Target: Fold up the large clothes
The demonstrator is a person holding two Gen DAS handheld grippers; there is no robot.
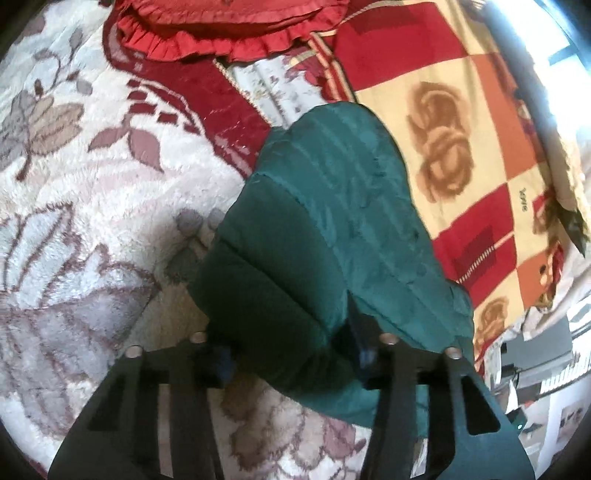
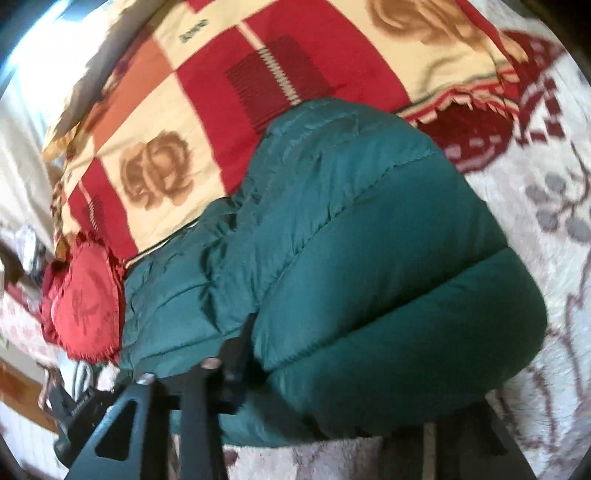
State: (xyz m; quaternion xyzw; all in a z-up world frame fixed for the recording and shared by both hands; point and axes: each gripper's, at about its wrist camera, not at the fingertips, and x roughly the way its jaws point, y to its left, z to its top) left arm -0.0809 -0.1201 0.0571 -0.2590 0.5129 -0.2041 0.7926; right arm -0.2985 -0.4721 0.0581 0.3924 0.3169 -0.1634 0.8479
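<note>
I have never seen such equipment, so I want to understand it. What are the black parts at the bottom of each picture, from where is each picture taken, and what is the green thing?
No robot arm is here: a person carries a two-finger gripper in each hand, with a camera on each looking along its fingers.

One picture comes from the left gripper, the other from the right gripper. The black parts are their fingers.

The green thing is a puffy quilted jacket, lying on a fluffy flowered blanket. Beyond it lie a red and cream checked blanket and a red frilled cushion.

Each gripper is closed on a fold of the jacket.
</note>
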